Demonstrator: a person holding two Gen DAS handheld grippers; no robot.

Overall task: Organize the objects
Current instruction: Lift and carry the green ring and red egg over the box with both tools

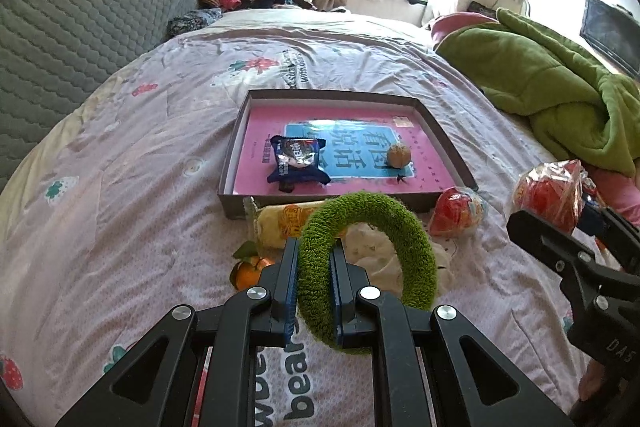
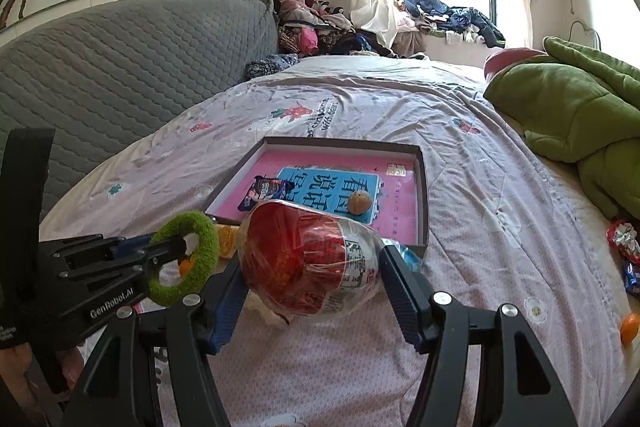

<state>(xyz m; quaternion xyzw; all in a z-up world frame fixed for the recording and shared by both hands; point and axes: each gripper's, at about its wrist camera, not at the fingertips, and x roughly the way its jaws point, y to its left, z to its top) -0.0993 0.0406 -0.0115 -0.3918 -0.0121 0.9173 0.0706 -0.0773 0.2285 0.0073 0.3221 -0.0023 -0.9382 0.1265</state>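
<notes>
Left wrist: left tongs pinching green ring, right tongs clamping red packet, hiding snacks

The fuzzy green ring hangs off the bed, one side of its loop pinched and the rest standing up. The red snack packet, plump in clear wrap with a white label, is lifted clear too, gripped on both sides. Ahead lies the shallow dark box, open-topped and flat on the quilt, a pink sheet lining its floor. Inside it, a blue biscuit packet lies flat near the front left, and a walnut sits just right of it, apart. Outside the front wall lie a yellow wrapped cake, a second red packet and a leafy tangerine.
</notes>
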